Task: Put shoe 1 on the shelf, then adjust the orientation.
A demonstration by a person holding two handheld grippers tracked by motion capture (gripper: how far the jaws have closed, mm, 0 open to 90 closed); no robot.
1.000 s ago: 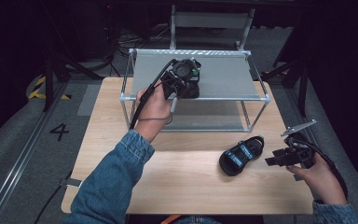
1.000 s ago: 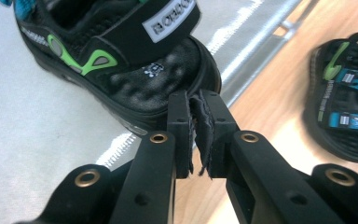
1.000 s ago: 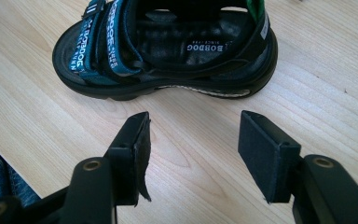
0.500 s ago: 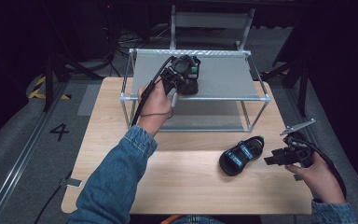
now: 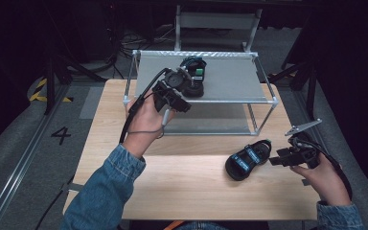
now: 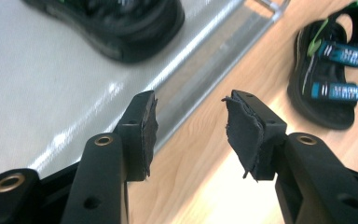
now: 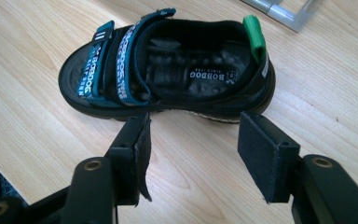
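L tongs (image 6: 189,135) just opened halfway, empty, black sandal (image 5: 192,76) on grey shelf (image 5: 230,84) at 12 o'clock, R tongs (image 7: 193,154) wide, empty, strapped rubber sandal (image 7: 168,70) on wood desk (image 5: 191,177) just ahead.

"BOBDOG" on the sandal (image 7: 168,70) insole and straps; "4" on the floor (image 5: 60,135)

in the left gripper view the top edge cuts off the shelf sandal (image 6: 121,28); the left gripper (image 5: 172,93) partly hides it in the high view.
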